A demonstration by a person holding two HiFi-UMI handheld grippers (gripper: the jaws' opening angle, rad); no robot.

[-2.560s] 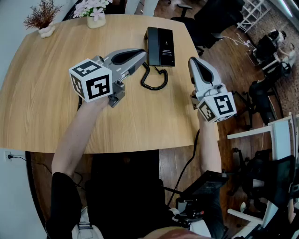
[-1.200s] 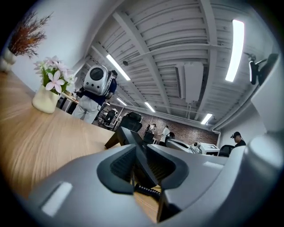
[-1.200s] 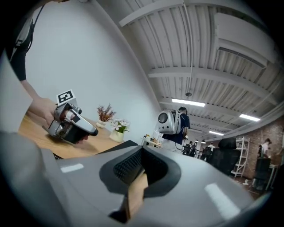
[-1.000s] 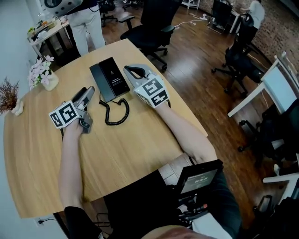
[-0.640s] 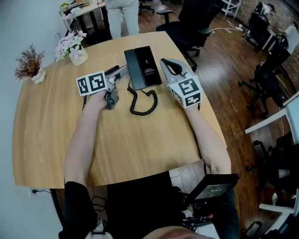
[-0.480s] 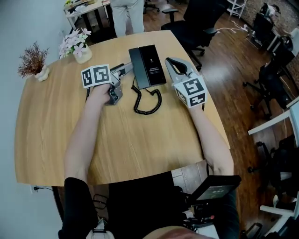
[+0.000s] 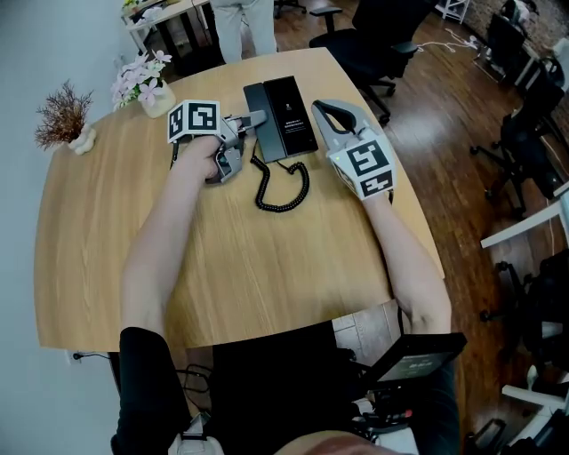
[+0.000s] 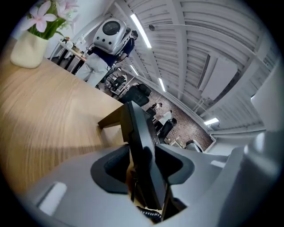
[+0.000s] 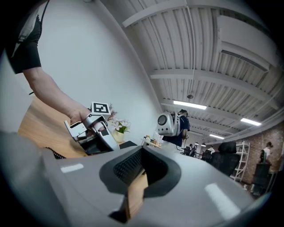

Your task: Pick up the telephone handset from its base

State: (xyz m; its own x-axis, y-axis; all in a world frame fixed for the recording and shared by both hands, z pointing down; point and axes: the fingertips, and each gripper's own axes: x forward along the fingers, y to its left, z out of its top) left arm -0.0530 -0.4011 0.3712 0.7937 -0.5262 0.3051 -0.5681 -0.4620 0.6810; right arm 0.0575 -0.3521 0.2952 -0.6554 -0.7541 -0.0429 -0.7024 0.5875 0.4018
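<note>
The black telephone base [image 7: 298, 115] lies at the far side of the wooden table [image 7: 267, 267]. Its handset [image 7: 255, 96] rests along the base's left edge, and a coiled cord [image 7: 284, 188] trails toward me. My left gripper [image 7: 258, 122] reaches in from the left. In the left gripper view the handset [image 8: 141, 133] stands edge-on between the jaws of that gripper [image 8: 142, 155]. The jaws are closing around it, and a sliver of table still shows beside the left pad. My right gripper [image 7: 318, 107] hovers just right of the base, shut and empty [image 9: 142, 150].
A vase of pink flowers [image 7: 142, 78] and a small pot of dried twigs [image 7: 64, 120] stand at the table's far left. The table's right edge drops to a wooden floor with a black office chair [image 7: 373, 40]. A person [image 7: 233, 19] stands beyond the far edge.
My left gripper has moved right to the phone's left edge and rolled, and its jaws now straddle the handset. The right gripper has stayed beside the base.
</note>
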